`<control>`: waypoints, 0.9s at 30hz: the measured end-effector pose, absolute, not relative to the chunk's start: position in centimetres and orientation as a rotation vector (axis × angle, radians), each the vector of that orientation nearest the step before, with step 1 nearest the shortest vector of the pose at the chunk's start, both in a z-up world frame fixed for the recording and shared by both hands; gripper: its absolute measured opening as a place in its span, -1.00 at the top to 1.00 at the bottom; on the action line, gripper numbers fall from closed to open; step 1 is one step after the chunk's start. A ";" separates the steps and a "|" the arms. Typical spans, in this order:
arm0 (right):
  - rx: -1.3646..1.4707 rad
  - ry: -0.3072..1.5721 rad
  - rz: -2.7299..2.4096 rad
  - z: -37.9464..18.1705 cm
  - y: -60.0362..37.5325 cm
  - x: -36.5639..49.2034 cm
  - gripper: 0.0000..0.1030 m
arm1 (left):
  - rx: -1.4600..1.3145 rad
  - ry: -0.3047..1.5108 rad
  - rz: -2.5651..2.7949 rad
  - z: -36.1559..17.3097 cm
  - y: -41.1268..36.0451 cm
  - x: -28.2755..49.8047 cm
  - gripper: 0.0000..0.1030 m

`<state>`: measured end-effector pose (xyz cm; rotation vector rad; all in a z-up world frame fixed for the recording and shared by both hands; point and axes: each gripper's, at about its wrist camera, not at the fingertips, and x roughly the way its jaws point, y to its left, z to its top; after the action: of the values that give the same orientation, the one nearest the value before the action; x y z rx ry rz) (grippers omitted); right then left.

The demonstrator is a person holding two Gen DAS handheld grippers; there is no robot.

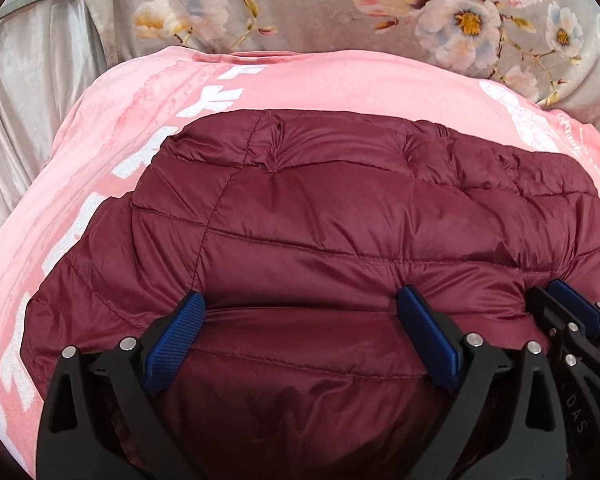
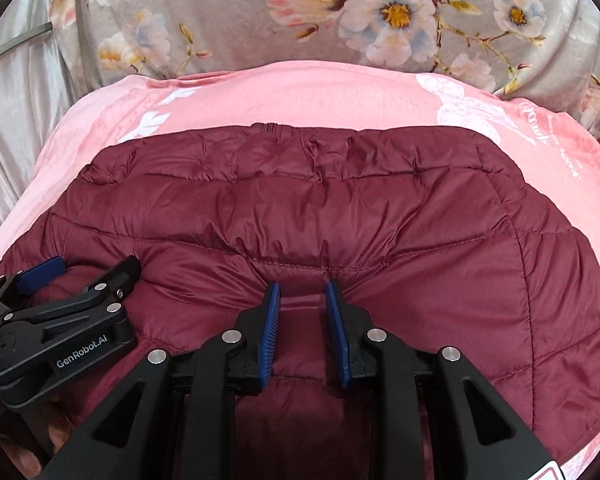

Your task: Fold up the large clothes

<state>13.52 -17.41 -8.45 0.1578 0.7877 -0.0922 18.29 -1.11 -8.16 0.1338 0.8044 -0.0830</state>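
A maroon quilted puffer jacket [image 1: 340, 216] lies folded on a pink blanket [image 1: 100, 152]; it also shows in the right wrist view [image 2: 340, 208]. My left gripper [image 1: 300, 304] is wide open, its blue pads resting on the jacket's near fold. My right gripper [image 2: 302, 292] has its jaws close together, pinching a ridge of jacket fabric between the blue pads. The right gripper also shows at the right edge of the left wrist view [image 1: 572, 308]. The left gripper shows at the left of the right wrist view [image 2: 60, 276].
The pink blanket [image 2: 300, 96] with white print covers a bed. Behind it lies a grey floral cover [image 1: 340, 8], and a silvery satin fabric [image 1: 28, 112] hangs at the left.
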 end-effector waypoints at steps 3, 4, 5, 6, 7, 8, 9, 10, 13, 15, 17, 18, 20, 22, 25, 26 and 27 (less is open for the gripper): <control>0.141 0.793 -0.101 -8.4 -17.1 13.7 0.51 | 0.149 0.810 -0.076 -8.3 -1.3 18.3 -0.86; 0.138 0.795 -0.103 -8.4 -17.0 13.7 0.51 | 0.153 0.811 -0.074 -8.4 -1.3 18.4 -0.87; 0.137 0.796 -0.103 -8.4 -17.0 13.7 0.51 | 0.157 0.813 -0.072 -8.4 -1.3 18.4 -0.87; 0.139 0.797 -0.102 -8.4 -17.1 13.7 0.51 | 0.159 0.814 -0.070 -8.5 -1.4 18.4 -0.87; 0.140 0.797 -0.101 -8.4 -17.1 13.6 0.51 | 0.161 0.815 -0.070 -8.5 -1.4 18.4 -0.88; 0.142 0.797 -0.100 -8.4 -17.1 13.7 0.51 | 0.163 0.816 -0.068 -8.5 -1.4 18.4 -0.88; 0.145 0.798 -0.099 -8.4 -17.1 13.7 0.51 | 0.165 0.817 -0.066 -8.5 -1.5 18.5 -0.88; 0.147 0.798 -0.098 -8.4 -17.1 13.7 0.51 | 0.168 0.817 -0.064 -8.5 -1.5 18.5 -0.88; 0.154 0.799 -0.094 -8.4 -17.3 13.8 0.51 | 0.178 0.819 -0.058 -8.6 -1.7 18.5 -0.88; 0.156 0.799 -0.093 -8.4 -17.4 13.8 0.51 | 0.181 0.819 -0.056 -8.6 -1.8 18.6 -0.88; 0.156 0.800 -0.093 -8.4 -17.4 13.8 0.51 | 0.185 0.819 -0.053 -8.6 -1.8 18.5 -0.88; 0.157 0.800 -0.093 -8.4 -17.4 13.8 0.51 | 0.187 0.819 -0.051 -8.6 -1.9 18.5 -0.88; 0.158 0.800 -0.092 -8.4 -17.4 13.8 0.51 | 0.188 0.819 -0.050 -8.6 -1.9 18.5 -0.89; 0.163 0.800 -0.091 -8.4 -17.4 13.8 0.50 | 0.193 0.819 -0.046 -8.6 -2.0 18.5 -0.89; 0.168 0.801 -0.087 -8.4 -17.6 13.8 0.50 | 0.197 0.820 -0.042 -8.7 -2.1 18.5 -0.89; 0.170 0.801 -0.086 -8.4 -17.6 13.8 0.50 | 0.199 0.820 -0.041 -8.7 -2.1 18.5 -0.89; 0.172 0.801 -0.086 -8.4 -17.6 13.8 0.50 | 0.201 0.821 -0.039 -8.7 -2.1 18.5 -0.89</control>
<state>13.80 -17.60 -8.43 0.1717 0.8012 -0.0856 18.50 -2.12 -8.66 0.2011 0.8206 -0.0392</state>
